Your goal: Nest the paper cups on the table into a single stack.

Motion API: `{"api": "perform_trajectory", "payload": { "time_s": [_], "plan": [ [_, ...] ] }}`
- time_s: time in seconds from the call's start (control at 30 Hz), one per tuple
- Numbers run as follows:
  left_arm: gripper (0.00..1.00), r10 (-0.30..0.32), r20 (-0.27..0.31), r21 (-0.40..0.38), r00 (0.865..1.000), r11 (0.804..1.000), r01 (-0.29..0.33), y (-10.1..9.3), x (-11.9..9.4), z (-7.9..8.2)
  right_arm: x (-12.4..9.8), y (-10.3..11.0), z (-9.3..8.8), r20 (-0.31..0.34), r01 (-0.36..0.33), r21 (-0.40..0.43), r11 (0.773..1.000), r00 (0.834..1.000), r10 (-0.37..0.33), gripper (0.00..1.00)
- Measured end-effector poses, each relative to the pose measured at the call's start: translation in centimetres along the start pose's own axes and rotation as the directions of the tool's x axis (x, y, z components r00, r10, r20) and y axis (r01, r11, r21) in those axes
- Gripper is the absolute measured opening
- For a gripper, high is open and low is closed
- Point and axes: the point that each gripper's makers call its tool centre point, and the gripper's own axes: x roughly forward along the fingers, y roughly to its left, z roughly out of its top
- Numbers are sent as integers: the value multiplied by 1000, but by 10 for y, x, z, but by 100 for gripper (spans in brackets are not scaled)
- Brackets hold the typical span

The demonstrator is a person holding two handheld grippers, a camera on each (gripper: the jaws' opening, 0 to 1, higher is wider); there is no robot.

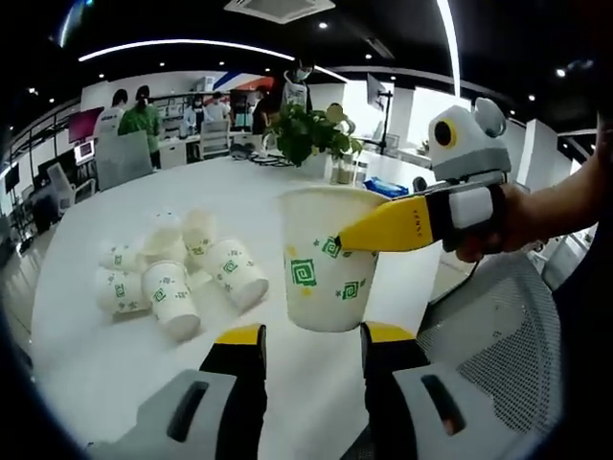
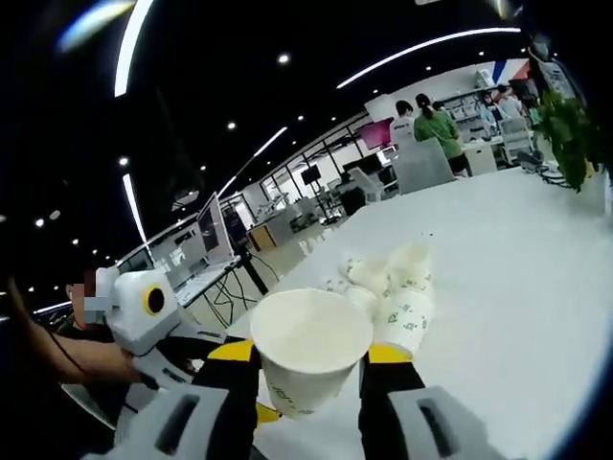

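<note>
A white paper cup with green square-spiral marks is held upright in the air above a white bench. In the left gripper view, the right hand-held gripper comes in from the right, its yellow-tipped jaws pinching the cup's wall just under the rim, with a person's hand gripping its handle. The left hand-held gripper sits just beneath that cup, its two jaws spread wide to either side of the cup's base and gripping nothing. In the right gripper view, the same cup appears from above, its open mouth facing the camera, between the right hand-held gripper's jaws; the left hand-held gripper shows at lower left. Farther along the bench lies a loose cluster of more paper cups, most tipped on their sides and touching one another, well apart from the held cup. A potted green plant stands at the far end of the bench. People stand in the office beyond.
</note>
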Motion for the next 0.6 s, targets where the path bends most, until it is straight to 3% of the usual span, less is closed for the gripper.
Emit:
{"api": "perform_trajectory", "payload": {
  "time_s": [0.27,0.6],
  "plan": [
    [37,26,-28,6,999,1000,-26,16,-8,-6,-3,-6,-4,-16,33,-65,997,999,-34,39],
    [36,54,36,-34,998,998,-53,38,-19,30,-4,-7,-11,-40,41,-126,991,998,-46,39]
  ]
}}
